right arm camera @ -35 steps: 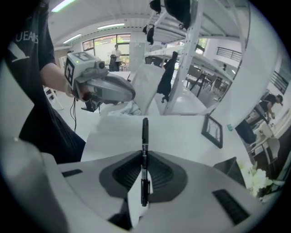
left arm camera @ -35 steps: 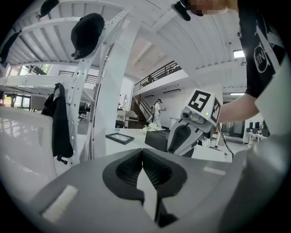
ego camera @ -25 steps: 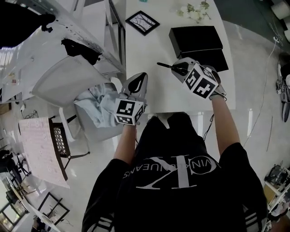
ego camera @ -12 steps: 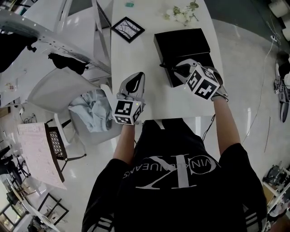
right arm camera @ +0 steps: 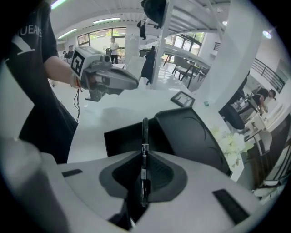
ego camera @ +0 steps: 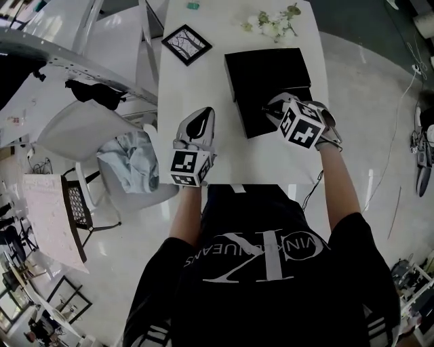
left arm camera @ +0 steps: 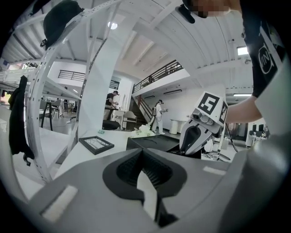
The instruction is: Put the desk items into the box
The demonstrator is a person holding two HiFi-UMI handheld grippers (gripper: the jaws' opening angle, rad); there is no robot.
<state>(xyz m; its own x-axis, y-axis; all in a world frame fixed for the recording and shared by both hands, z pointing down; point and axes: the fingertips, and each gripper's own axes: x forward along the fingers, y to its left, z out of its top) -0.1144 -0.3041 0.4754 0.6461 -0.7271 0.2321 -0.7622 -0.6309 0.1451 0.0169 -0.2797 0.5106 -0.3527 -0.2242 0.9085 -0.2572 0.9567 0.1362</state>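
A black box (ego camera: 252, 123) lies open on the white desk (ego camera: 203, 81), its black lid (ego camera: 268, 73) resting against its far side. My right gripper (ego camera: 272, 108) is shut on a black pen (right arm camera: 144, 136), which points forward over the box (right arm camera: 125, 136) beside the lid (right arm camera: 193, 132). My left gripper (ego camera: 205, 115) hovers over the desk left of the box, shut with nothing in it; its closed jaws (left arm camera: 144, 154) fill the lower left gripper view. From there I see the right gripper (left arm camera: 194, 136) above the box (left arm camera: 152, 142).
A black picture frame (ego camera: 186, 45) lies at the desk's far left, a sprig of white flowers (ego camera: 271, 20) at the far edge, and a small teal item (ego camera: 194, 6) near it. A chair with crumpled cloth (ego camera: 132, 162) stands left of the desk.
My right gripper has carried the pen from over the bare desk left of the box to above the open box. The left gripper has kept its place.
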